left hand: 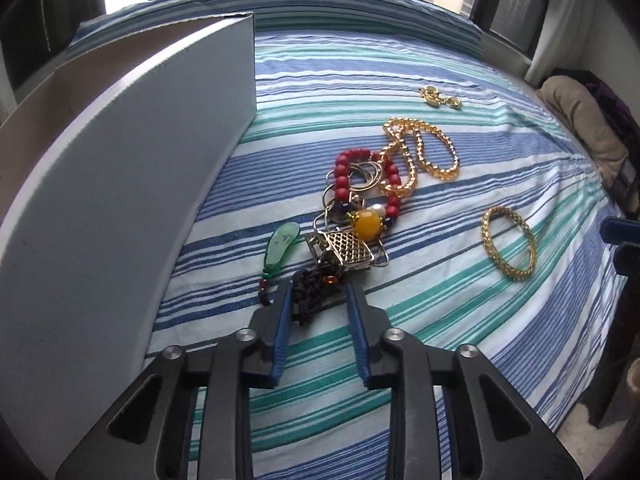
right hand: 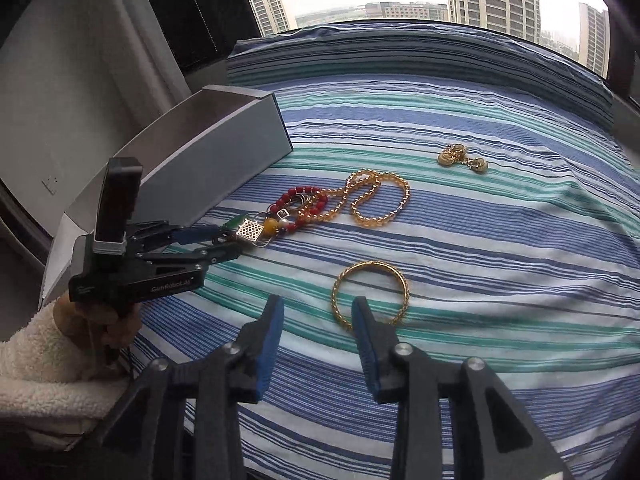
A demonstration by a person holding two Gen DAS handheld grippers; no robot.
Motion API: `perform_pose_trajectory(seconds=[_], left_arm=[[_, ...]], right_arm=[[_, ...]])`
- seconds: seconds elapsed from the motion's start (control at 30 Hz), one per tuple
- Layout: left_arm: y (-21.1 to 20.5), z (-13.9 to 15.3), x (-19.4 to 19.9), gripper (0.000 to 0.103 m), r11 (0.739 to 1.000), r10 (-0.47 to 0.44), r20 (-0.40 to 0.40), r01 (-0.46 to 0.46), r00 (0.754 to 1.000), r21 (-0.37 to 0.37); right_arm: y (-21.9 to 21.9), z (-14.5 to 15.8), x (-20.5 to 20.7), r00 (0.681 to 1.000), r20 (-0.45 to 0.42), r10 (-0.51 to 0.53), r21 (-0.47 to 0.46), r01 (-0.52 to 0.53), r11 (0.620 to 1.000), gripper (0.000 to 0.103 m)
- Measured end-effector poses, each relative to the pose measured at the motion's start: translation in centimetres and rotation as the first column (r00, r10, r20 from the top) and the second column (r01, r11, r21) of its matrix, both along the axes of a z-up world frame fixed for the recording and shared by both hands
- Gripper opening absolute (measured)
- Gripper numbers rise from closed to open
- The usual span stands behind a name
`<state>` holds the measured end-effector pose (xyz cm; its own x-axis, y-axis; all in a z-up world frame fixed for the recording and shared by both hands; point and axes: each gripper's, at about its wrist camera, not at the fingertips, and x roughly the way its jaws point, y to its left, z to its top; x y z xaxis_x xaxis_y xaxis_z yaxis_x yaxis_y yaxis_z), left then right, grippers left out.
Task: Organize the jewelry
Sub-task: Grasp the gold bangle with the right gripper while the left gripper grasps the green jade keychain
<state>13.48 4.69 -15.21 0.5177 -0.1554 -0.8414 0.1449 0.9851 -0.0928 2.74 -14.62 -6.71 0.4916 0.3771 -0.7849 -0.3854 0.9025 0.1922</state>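
Left wrist view, from the left edge. A white box [left hand: 120,180], open at the top, filling the left third of the frame on the striped bed [left hand: 440,320]. Just right of its wall, at lower centre, a green pendant [left hand: 282,242] lying with its long axis pointing up the frame. Beside it, the left gripper [left hand: 319,296], angled steeply down, fingers narrow and astride a dark cord [left hand: 310,300]. That cord is the near tail of the tangled heap. Cord touching the left finger; hard to tell whether the right pad presses too, so no firm word on a grip.

Above the fingertips and running toward the upper right: a gold lattice charm [left hand: 346,252], then a red bead bracelet [left hand: 352,168], then a gold bead chain [left hand: 420,152]. All looped together, so likely to trail as one if lifted by the cord. Farther up and right, well apart, a pair of gold earrings [left hand: 440,98]. At mid right, alone, a gold bangle [left hand: 508,242] lying flat.

Right wrist view. At lower left, a fleecy sleeve [right hand: 48,352] and a hand on the left tool, close by the box. At bottom centre, the right gripper [right hand: 318,312], pitched down, fingers partly spread with only sheet between them. Bangle just up and right of that gap, its near left rim meeting the right fingertip. Clearly the right hand's piece; a small shift rightward probably needed to straddle the rim. Box well off at upper left.
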Motion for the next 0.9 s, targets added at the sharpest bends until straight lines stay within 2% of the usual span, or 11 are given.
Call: perform_pose_trajectory(seconds=[0.07, 0.1, 0.33, 0.43, 0.47, 0.5, 0.53, 0.57, 0.6, 0.83, 0.9], left_arm=[[0.5, 0.1, -0.4, 0.006, 0.999, 0.005, -0.005, -0.005, 1.000, -0.036], [0.7, 0.2, -0.8, 0.005, 0.999, 0.009, -0.010, -0.009, 1.000, -0.046], [0.8, 1.7, -5.5, 0.005, 0.999, 0.010, -0.040, -0.012, 0.999, -0.053], [1.0, 2.1, -6.7, 0.007, 0.998, 0.048, -0.053, -0.051, 0.997, -0.043], [1.0, 2.1, -6.8, 0.013, 0.997, 0.062, -0.053, -0.064, 0.997, -0.035], [1.2, 2.1, -6.9, 0.031, 0.997, 0.072, -0.057, -0.074, 0.996, -0.025], [1.3, 2.1, -7.0, 0.044, 0.996, 0.085, -0.061, -0.086, 0.995, -0.014], [1.4, 2.1, -7.0, 0.064, 0.995, 0.099, -0.061, -0.100, 0.993, -0.005], [1.6, 2.1, -7.0, 0.067, 0.994, 0.111, -0.056, -0.111, 0.992, 0.001], [0.8, 1.0, -5.9, 0.067, 0.994, 0.101, -0.097, -0.097, 0.990, 0.047], [0.4, 0.4, -5.5, 0.059, 0.994, 0.102, -0.113, -0.096, 0.988, 0.061]], right_arm=[[-0.7, 0.1, -0.7, 1.000, 0.002, -0.020, 0.008, 0.020, 1.000, 0.036], [-1.1, 0.2, -0.9, 1.000, 0.001, -0.030, 0.013, 0.030, 0.999, 0.036], [-3.2, 0.2, -1.7, 0.996, -0.016, -0.088, 0.020, 0.089, 0.996, 0.036], [-3.6, -0.5, -1.7, 0.994, -0.042, -0.102, 0.021, 0.103, 0.994, 0.036], [-3.6, -0.9, -1.6, 0.993, -0.056, -0.105, 0.016, 0.106, 0.994, 0.036], [-3.6, -1.3, -1.4, 0.992, -0.066, -0.108, 0.005, 0.108, 0.994, 0.036], [-3.4, -1.7, -1.3, 0.991, -0.074, -0.111, -0.010, 0.110, 0.994, 0.037], [-3.4, -2.1, -1.3, 0.990, -0.083, -0.112, -0.025, 0.110, 0.994, 0.040], [-3.2, -2.3, -1.2, 0.990, -0.090, -0.112, -0.036, 0.109, 0.993, 0.041], [-3.3, -3.3, 0.0, 0.988, -0.101, -0.114, -0.063, 0.108, 0.992, 0.041], [-3.4, -4.3, 1.2, 0.985, -0.107, -0.135, -0.085, 0.127, 0.988, 0.041]])
